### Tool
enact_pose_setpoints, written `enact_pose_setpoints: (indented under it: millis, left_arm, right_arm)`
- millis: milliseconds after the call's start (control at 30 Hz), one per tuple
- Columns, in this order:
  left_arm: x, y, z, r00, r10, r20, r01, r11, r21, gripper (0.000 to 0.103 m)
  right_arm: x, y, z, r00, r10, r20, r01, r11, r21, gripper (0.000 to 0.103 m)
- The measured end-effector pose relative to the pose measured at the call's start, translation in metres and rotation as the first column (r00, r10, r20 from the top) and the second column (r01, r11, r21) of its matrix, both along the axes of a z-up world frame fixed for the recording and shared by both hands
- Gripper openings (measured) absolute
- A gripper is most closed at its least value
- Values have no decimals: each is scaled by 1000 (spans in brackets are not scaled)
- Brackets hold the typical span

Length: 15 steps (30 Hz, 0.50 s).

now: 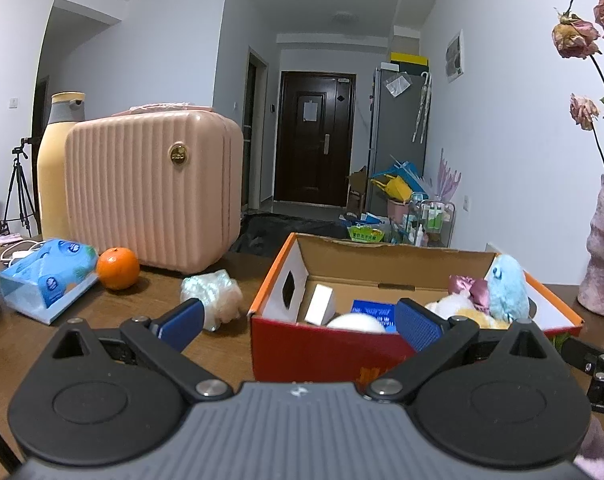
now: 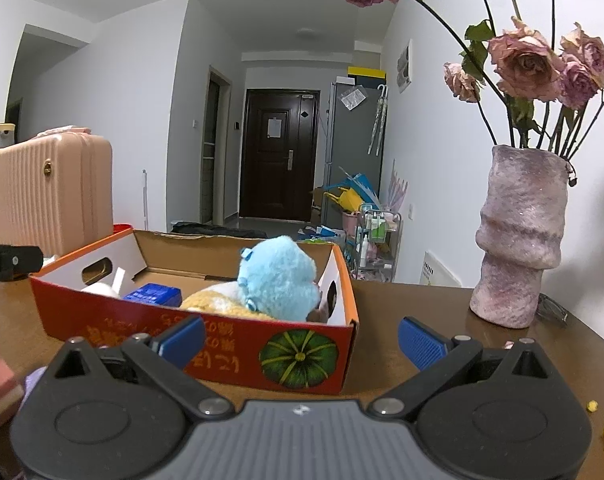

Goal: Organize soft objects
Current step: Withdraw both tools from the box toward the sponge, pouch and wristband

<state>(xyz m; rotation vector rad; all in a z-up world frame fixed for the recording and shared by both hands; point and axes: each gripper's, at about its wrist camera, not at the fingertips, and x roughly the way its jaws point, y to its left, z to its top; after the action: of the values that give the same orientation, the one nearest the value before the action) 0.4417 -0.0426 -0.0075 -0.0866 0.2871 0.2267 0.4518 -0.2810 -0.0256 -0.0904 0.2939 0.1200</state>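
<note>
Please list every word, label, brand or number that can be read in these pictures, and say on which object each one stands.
None can be read with certainty.
Cardboard box: yellow characters on the red front, upside down and blurred.
Small blue box inside it: print too small.
Tissue pack: oval logos, unreadable.
Pink suitcase: round gold badge, unreadable.
Green packet behind: blurred.

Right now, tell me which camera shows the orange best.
The left wrist view: the orange sits in plain sight on the table between the tissue pack and the pink suitcase. The right wrist view does not show it.
</note>
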Motion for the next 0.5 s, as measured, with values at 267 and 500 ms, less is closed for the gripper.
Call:
enact_pose_setpoints:
  millis: [267,500]
  left_arm:
    - [-27,1,-3,999,-9,-35,9,1000,-4,103]
    - [-55,1,-5,998,-21,-67,19,1000,-19,103]
  right_arm:
    - [-31,0,-1,1000,-4,-10,4,1000,11,103]
    - [-61,1,-1,1000,-9,-25,10,1000,23,103]
